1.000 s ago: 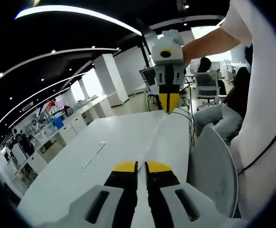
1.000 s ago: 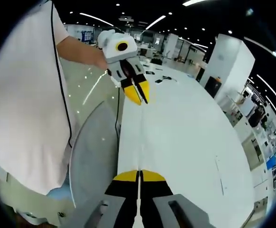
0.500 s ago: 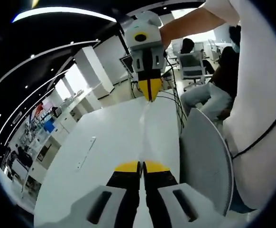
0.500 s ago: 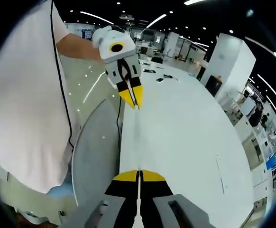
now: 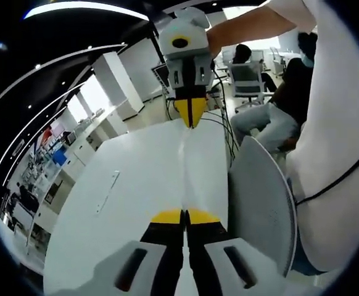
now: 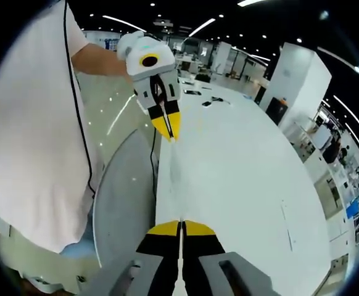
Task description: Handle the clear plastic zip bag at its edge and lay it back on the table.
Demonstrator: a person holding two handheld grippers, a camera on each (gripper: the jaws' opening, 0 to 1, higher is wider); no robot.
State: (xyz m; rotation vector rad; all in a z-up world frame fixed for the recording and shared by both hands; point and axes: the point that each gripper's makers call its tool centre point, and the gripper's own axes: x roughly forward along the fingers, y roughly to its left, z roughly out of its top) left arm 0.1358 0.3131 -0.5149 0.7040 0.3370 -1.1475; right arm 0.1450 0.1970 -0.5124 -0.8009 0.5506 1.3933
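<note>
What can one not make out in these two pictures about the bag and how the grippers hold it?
- Clear zip bag: in the left gripper view it is a faint strip edge-on against the white table; its outline and zip are unreadable.
- Left gripper, right gripper: jaws closed, but the film between them is too thin to confirm.
- Bag's height above the table: undecidable in either view.
</note>
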